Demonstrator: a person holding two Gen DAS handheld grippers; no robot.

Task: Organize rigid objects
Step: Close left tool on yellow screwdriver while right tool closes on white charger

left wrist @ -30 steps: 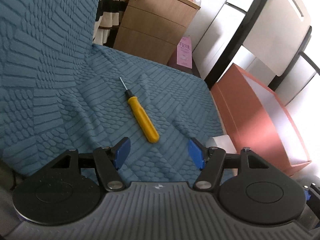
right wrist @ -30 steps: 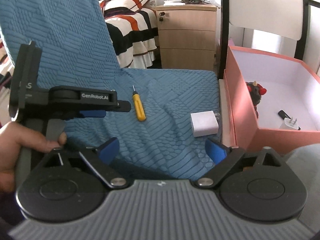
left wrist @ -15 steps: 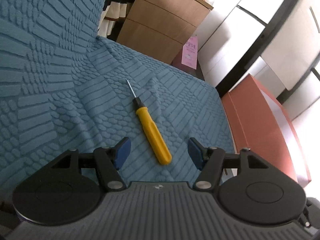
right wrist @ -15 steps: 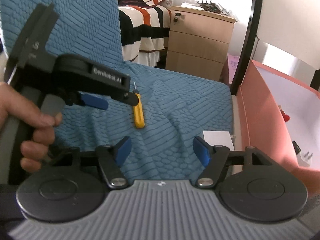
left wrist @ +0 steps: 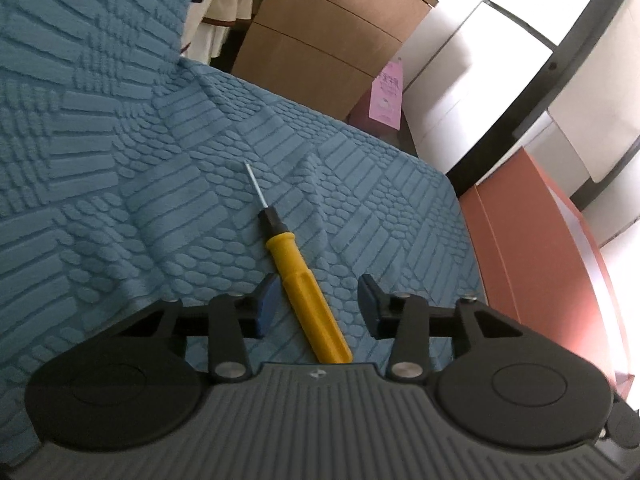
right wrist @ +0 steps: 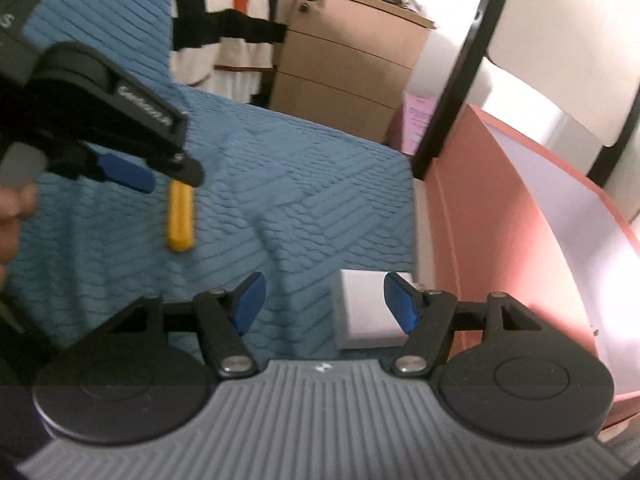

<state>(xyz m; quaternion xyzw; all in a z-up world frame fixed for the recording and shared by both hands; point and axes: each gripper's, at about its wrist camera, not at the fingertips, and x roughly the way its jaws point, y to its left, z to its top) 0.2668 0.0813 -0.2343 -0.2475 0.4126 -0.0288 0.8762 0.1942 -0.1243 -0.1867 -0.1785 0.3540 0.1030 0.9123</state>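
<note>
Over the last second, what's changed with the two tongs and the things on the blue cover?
Both tongs came down and forward while their jaws were closing. The left tongs now straddle the yellow screwdriver, not yet pinching it; the right tongs have reached the white charger block, which sits between the jaws unclamped. The screwdriver, the block and the orange box lie where they did.

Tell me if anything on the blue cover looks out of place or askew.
Two loose things lie on the blue cover instead of in the orange box: a yellow screwdriver lying diagonally, and a white block beside the box. Nothing looks spilled or damaged.
</note>
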